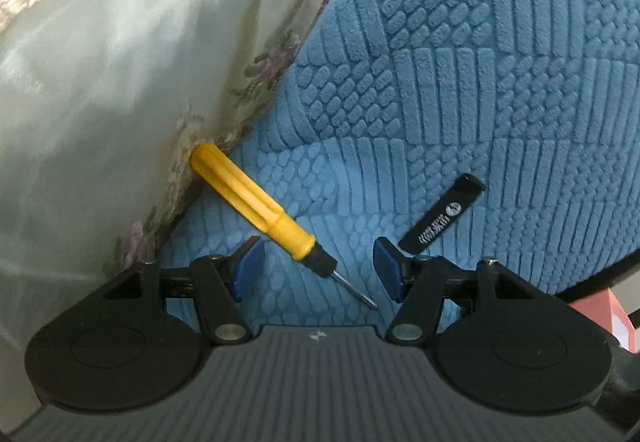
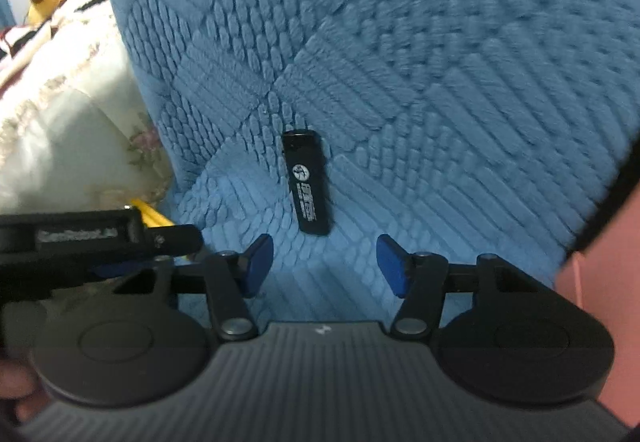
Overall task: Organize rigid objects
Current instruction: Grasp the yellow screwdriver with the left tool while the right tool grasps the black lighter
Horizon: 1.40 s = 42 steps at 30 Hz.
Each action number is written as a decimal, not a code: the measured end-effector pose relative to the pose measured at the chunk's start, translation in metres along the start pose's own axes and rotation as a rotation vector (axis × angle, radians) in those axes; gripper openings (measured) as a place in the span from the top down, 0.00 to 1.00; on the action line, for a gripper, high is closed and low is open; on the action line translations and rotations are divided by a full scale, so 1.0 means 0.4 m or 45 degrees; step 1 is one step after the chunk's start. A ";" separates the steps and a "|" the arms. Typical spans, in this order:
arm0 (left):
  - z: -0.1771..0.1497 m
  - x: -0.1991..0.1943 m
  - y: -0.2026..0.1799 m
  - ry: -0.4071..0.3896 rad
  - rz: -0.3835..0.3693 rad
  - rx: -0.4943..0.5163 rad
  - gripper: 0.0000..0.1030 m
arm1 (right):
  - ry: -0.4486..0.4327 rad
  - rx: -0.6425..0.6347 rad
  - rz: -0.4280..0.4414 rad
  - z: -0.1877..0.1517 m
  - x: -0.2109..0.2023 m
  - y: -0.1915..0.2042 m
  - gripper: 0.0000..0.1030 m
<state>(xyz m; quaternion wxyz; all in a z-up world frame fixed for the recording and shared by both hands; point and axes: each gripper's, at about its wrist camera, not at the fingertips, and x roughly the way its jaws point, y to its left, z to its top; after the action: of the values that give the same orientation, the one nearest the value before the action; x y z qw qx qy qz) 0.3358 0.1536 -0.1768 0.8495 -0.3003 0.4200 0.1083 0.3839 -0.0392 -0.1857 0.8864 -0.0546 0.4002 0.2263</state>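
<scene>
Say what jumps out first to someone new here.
The yellow-handled screwdriver lies on the blue textured blanket, its handle end against the cream floral fabric, its tip between the open left claw. A black lighter lies just ahead of the open right claw.

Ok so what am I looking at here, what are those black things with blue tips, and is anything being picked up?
These are two hand-held claws, one in each of a person's hands, each with a camera looking forward along its blue-padded fingers. One picture comes from the left claw, the other from the right claw. Both look down on a blue textured blanket beside a cream floral cover. A yellow-handled screwdriver lies in front of the left claw, its metal tip between the open fingers. A black lighter lies just ahead of the right claw. Both claws are open; nothing is held yet.
</scene>
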 end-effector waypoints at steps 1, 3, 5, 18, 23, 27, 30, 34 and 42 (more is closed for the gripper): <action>0.005 0.002 0.002 -0.001 0.008 -0.003 0.36 | -0.009 -0.037 -0.013 0.002 0.017 0.007 0.43; 0.013 0.004 0.003 -0.018 0.023 -0.005 0.36 | -0.018 -0.070 -0.009 0.010 0.043 0.017 0.45; 0.019 0.009 0.005 -0.023 0.044 -0.012 0.36 | -0.028 -0.083 -0.001 0.017 0.065 0.021 0.50; 0.022 0.052 0.013 -0.027 0.105 -0.048 0.44 | -0.054 -0.138 -0.009 0.031 0.121 0.033 0.72; 0.025 0.059 0.022 -0.054 0.130 -0.063 0.62 | -0.057 -0.142 -0.030 0.006 0.118 0.044 0.75; 0.032 0.056 0.045 -0.045 0.072 -0.113 0.71 | -0.058 -0.144 -0.041 -0.008 0.090 0.052 0.75; 0.035 0.039 0.043 -0.069 0.036 -0.093 0.98 | -0.079 -0.149 -0.042 -0.014 0.065 0.055 0.75; 0.029 0.030 0.054 -0.053 -0.046 -0.127 0.98 | -0.089 -0.141 -0.040 -0.026 0.034 0.055 0.75; 0.018 0.063 0.064 -0.011 -0.124 -0.179 0.98 | -0.052 -0.085 -0.063 -0.033 0.007 0.022 0.75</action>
<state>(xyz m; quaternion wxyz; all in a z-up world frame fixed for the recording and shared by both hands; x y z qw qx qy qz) 0.3452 0.1765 -0.2039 0.8325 -0.3788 0.3925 0.0974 0.3724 -0.0339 -0.1959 0.8973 -0.0894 0.3729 0.2186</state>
